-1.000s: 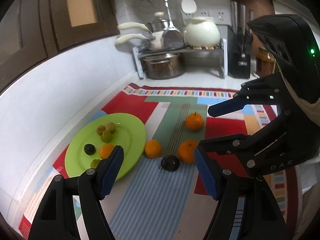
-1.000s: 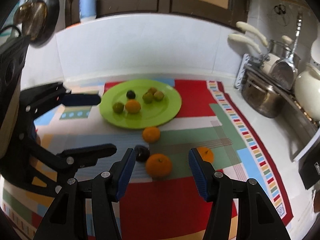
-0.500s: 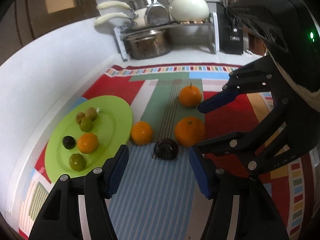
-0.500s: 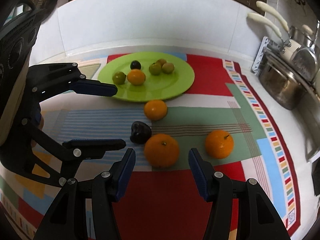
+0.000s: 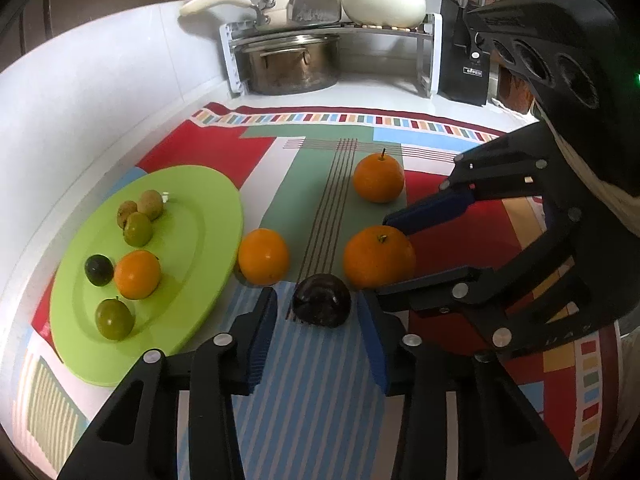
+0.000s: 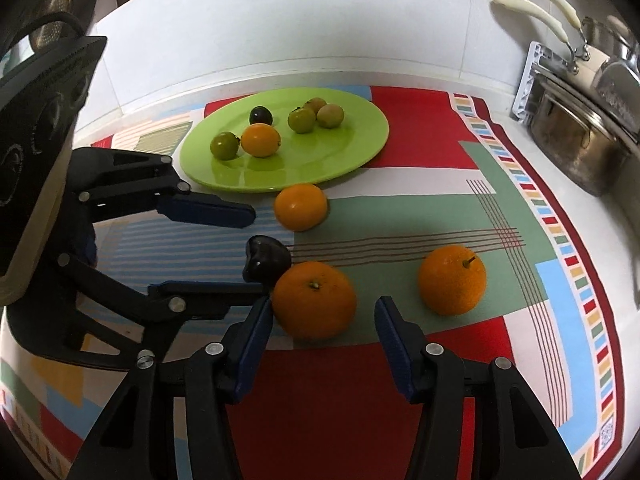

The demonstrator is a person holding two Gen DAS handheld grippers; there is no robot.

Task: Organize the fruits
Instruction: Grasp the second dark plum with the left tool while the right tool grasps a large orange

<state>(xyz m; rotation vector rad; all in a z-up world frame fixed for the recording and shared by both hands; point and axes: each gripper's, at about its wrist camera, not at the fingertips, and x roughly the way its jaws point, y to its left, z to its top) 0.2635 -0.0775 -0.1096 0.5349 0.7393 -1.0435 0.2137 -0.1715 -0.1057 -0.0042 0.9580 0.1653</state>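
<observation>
A dark purple fruit [image 5: 322, 306] lies on the striped mat between the fingers of my left gripper [image 5: 318, 300]. Its jaws are closing, and a thin gap still shows on each side. Just right of it sits a large orange [image 6: 314, 300] between the fingers of my right gripper [image 6: 324, 306]. Those jaws are closing too, with a gap at the right pad. Two more oranges [image 5: 264, 256] [image 5: 378, 178] lie loose on the mat. The green plate [image 5: 192, 208] at left holds a small orange and several small green, brown and dark fruits.
The colourful mat [image 5: 320, 400] covers the counter. A white wall runs close behind the plate. At the back stand a rack [image 5: 430, 52] with a steel pot [image 5: 288, 64], pans and a white pot [image 5: 384, 0], and beside it a black knife block [image 5: 468, 60].
Both grippers have come down and nearer to the fruit. The left jaws have narrowed around the dark fruit, and the right jaws have narrowed slightly around the large orange.
</observation>
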